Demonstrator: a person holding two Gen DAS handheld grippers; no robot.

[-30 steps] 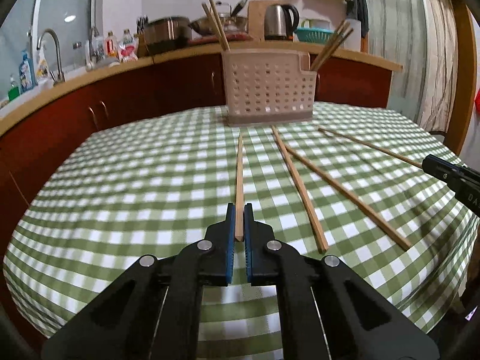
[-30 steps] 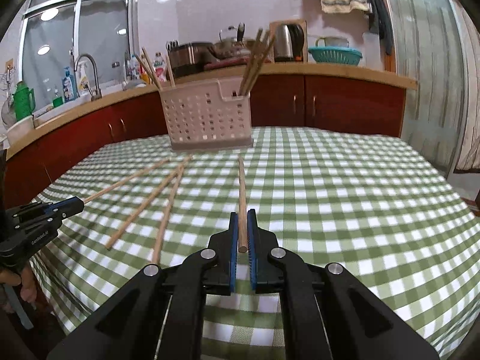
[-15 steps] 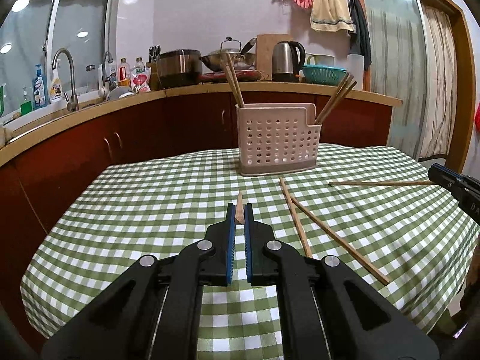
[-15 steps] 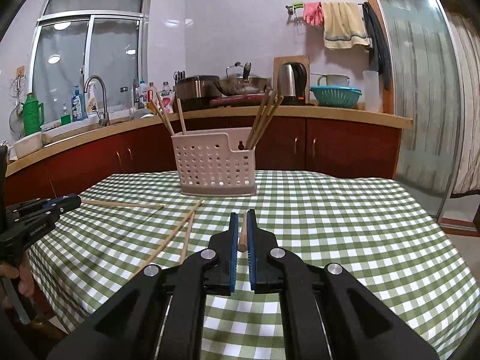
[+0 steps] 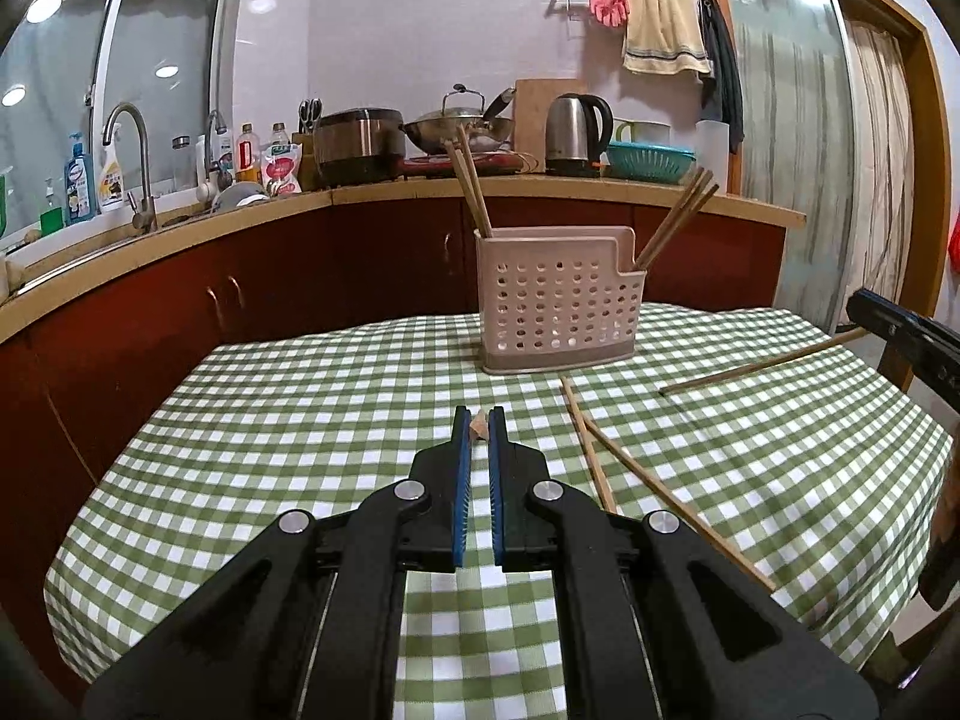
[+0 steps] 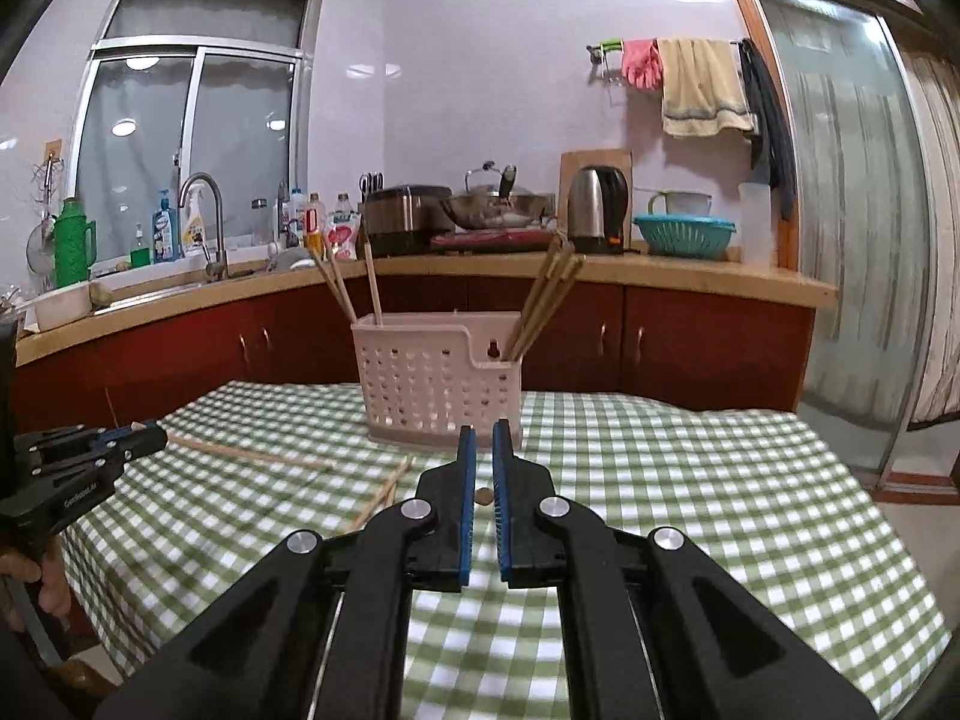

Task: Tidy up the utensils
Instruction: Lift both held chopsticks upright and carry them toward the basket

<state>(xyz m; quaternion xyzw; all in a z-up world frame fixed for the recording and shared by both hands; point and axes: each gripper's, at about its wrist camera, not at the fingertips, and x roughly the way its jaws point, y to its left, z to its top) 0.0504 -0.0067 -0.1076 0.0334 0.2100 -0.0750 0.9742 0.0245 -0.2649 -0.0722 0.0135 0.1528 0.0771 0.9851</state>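
Observation:
My left gripper (image 5: 479,420) is shut on a wooden chopstick (image 5: 478,424), seen end-on between the blue pads and lifted above the checked table (image 5: 288,438). My right gripper (image 6: 483,438) is shut on another chopstick (image 6: 482,496), also seen end-on. In the left wrist view that chopstick (image 5: 762,367) slants from the right gripper down toward the cloth. A perforated white utensil basket (image 5: 555,300) stands at the table's far side with several chopsticks upright in it; it also shows in the right wrist view (image 6: 435,378). Two loose chopsticks (image 5: 591,456) lie on the cloth right of centre.
A red-fronted kitchen counter (image 5: 300,204) curves behind the table with a sink tap (image 5: 129,138), bottles, a rice cooker, a wok and a kettle (image 5: 576,135). A curtained door (image 6: 840,210) is at the right. The table edge drops off on the left and right.
Both grippers have lifted their chopsticks off the cloth and tilted up, so each stick now points away from its camera. The basket now looks farther and higher in view.

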